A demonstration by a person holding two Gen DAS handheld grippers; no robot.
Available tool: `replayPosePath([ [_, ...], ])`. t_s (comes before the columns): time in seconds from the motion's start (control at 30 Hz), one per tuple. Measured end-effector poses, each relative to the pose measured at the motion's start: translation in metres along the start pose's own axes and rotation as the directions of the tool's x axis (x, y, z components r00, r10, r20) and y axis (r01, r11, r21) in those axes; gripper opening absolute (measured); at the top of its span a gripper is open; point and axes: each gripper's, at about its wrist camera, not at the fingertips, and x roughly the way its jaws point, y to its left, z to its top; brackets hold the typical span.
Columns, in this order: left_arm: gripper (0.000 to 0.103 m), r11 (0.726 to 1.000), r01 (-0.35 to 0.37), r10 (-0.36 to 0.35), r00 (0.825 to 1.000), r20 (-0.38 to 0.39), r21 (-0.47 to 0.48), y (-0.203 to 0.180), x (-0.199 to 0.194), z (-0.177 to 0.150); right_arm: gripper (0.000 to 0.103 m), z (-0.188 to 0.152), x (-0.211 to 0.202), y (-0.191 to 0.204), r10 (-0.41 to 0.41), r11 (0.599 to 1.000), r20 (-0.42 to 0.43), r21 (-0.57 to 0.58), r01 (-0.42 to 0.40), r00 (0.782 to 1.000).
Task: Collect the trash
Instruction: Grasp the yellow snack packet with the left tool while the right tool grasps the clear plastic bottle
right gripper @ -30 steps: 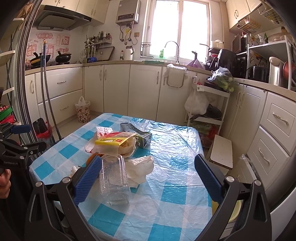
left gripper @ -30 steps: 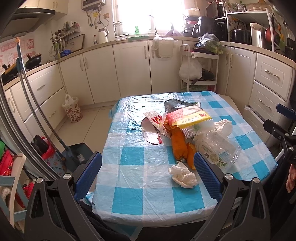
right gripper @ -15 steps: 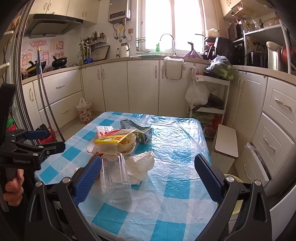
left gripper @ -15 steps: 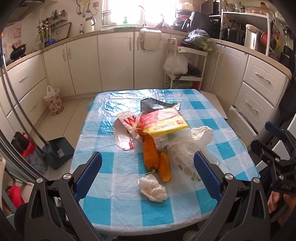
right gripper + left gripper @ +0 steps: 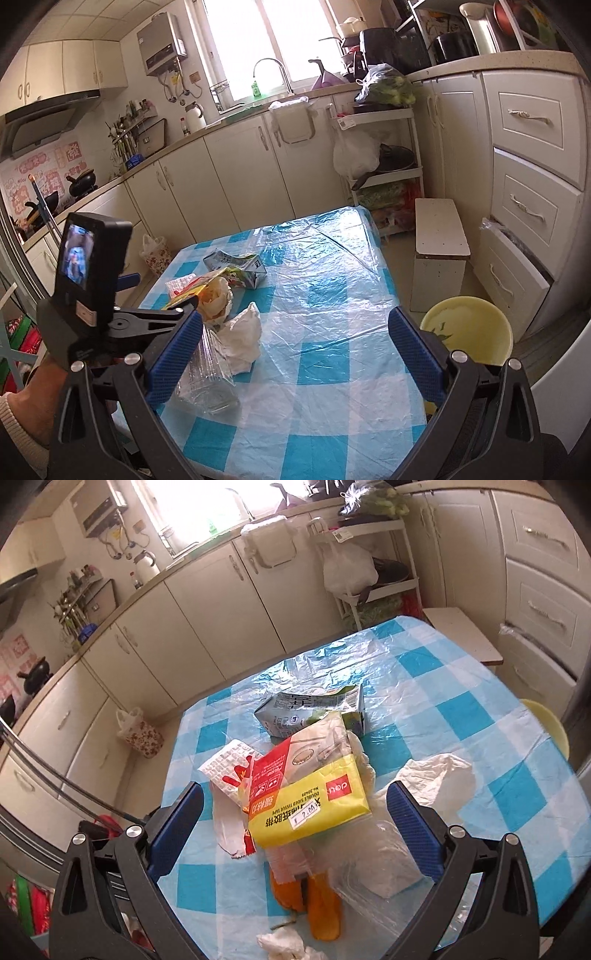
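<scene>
The left gripper [image 5: 295, 827] hangs spread and empty over the yellow tape packet [image 5: 310, 808] atop the trash heap on the surface [image 5: 461, 709]. The packet is probably light, crinkly and slippery; its edge seems the best hold. The right gripper [image 5: 295, 347] is spread too.

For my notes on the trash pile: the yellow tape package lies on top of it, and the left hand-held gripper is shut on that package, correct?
Not quite. The left wrist view shows the left hand-held gripper open, its fingers either side of the yellow tape package, which does lie on top of the pile.
</scene>
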Motion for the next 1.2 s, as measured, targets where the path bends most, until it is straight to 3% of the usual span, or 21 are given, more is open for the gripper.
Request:
replayPosePath([
  [0.07, 0.094, 0.999, -0.027, 0.027, 1.000, -0.006, 0.028, -0.001, 0.008, 0.002, 0.096, 0.001, 0.000, -0.001, 0.006, 1.000, -0.002, 0.008, -0.006, 1.000],
  [0.1, 0.086, 1.000, -0.015, 0.015, 1.000, -0.012, 0.019, 0.001, 0.010, 0.004, 0.096, 0.001, 0.000, -0.001, 0.008, 1.000, -0.002, 0.008, -0.008, 1.000],
  [0.13, 0.072, 1.000, 0.016, -0.016, 0.999, -0.032, -0.006, 0.006, 0.014, 0.005, 0.096, 0.001, 0.000, 0.000, 0.010, 1.000, -0.003, 0.006, -0.010, 1.000],
  [0.17, 0.065, 0.999, 0.045, -0.046, 0.998, -0.050, -0.028, 0.011, 0.017, 0.005, 0.096, 0.001, 0.000, 0.000, 0.012, 1.000, -0.004, 0.003, -0.012, 1.000],
  [0.23, 0.029, 0.991, 0.108, -0.115, 0.989, -0.089, -0.082, 0.024, 0.026, 0.004, 0.096, 0.001, 0.002, 0.001, 0.018, 1.000, -0.007, -0.006, -0.018, 1.000],
  [0.27, 0.018, 0.984, 0.140, -0.153, 0.982, -0.110, -0.114, 0.031, 0.031, 0.002, 0.096, 0.002, 0.003, 0.002, 0.020, 1.000, -0.009, -0.013, -0.020, 1.000],
  [0.33, 0.007, 0.958, 0.201, -0.227, 0.967, -0.115, -0.205, 0.050, 0.038, -0.005, 0.096, 0.001, 0.005, 0.005, 0.020, 0.999, -0.017, -0.031, -0.021, 1.000],
  [0.53, 0.002, 0.878, 0.294, -0.332, 0.942, -0.039, -0.378, 0.107, 0.033, -0.024, 0.096, -0.006, 0.015, 0.025, 0.044, 0.992, -0.059, -0.117, -0.051, 0.997],
  [0.73, 0.002, 0.816, 0.351, -0.385, 0.923, 0.019, -0.459, 0.152, 0.022, -0.039, 0.096, -0.020, 0.033, 0.067, 0.092, 0.955, -0.136, -0.269, -0.126, 0.986],
  [0.97, 0.002, 0.785, 0.361, -0.396, 0.917, 0.040, -0.504, 0.168, 0.022, -0.055, 0.096, -0.042, 0.071, 0.099, 0.043, 0.911, -0.266, -0.386, -0.147, 0.963],
  [1.2, 0.002, 0.796, 0.336, -0.402, 0.915, -0.025, -0.504, 0.165, 0.037, -0.060, 0.096, -0.054, 0.106, 0.102, -0.017, 0.905, -0.351, -0.403, -0.134, 0.936],
])
